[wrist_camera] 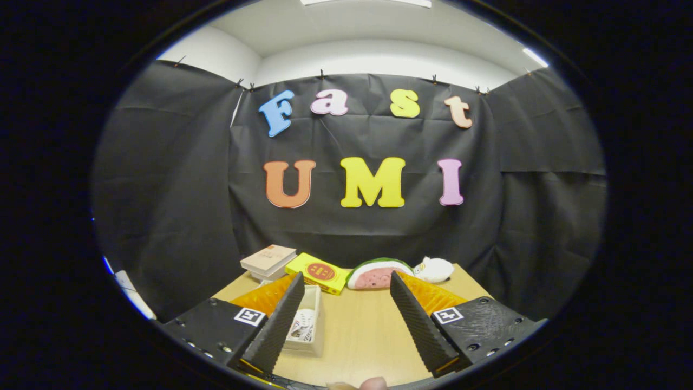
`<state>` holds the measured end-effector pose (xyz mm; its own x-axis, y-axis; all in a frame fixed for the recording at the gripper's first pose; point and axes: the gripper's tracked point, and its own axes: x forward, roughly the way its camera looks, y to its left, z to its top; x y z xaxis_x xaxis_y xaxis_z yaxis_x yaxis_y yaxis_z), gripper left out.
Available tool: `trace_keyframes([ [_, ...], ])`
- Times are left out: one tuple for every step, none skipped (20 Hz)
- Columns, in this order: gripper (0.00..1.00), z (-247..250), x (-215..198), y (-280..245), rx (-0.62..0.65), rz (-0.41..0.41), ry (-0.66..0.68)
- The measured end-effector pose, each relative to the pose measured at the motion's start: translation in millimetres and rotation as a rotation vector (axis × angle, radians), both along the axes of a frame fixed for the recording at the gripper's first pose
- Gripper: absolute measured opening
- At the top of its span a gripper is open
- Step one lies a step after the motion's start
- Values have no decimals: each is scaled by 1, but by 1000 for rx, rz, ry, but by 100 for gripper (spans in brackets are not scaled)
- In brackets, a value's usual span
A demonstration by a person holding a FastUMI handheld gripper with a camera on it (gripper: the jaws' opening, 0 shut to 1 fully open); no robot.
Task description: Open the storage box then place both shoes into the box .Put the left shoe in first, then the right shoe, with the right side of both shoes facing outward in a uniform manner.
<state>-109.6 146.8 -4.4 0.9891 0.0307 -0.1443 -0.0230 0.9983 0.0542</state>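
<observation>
The gripper (pixel 346 319) is built of ridged wedge-shaped fingers (pixel 419 325) on dark textured blocks; each block is marked with a square black-and-white tag (pixel 447 315) and studded with small screws.

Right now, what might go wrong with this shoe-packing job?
The gripper is open, holding nothing. The storage box sits half hidden behind the left finger, so a careless move could knock it. The yellow packet, watermelon toy and books crowd the table beyond.
</observation>
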Motion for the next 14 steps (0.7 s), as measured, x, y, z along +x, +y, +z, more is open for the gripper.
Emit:
trace_keyframes([
  [96,-3,-4,2,2,-4,4],
  [96,-6,-7,6,0,-5,2],
  [96,-7,-9,10,-6,-7,-8],
  [96,-9,-11,13,-13,-15,-18],
  [96,-12,-12,19,-11,-18,-27],
  [96,-17,-10,25,-11,-23,-34],
  [96,-21,-9,29,-16,-31,-36],
  [96,-24,-9,34,-13,-38,-37],
  [96,-24,-8,44,-2,-28,-44],
  [96,-30,-5,49,3,-29,-38],
  [96,-35,-4,56,11,-27,-24],
  [96,-38,-4,62,19,-25,-13],
  [96,-40,-4,66,17,-29,-6],
  [96,-41,-3,70,15,-29,-4],
])
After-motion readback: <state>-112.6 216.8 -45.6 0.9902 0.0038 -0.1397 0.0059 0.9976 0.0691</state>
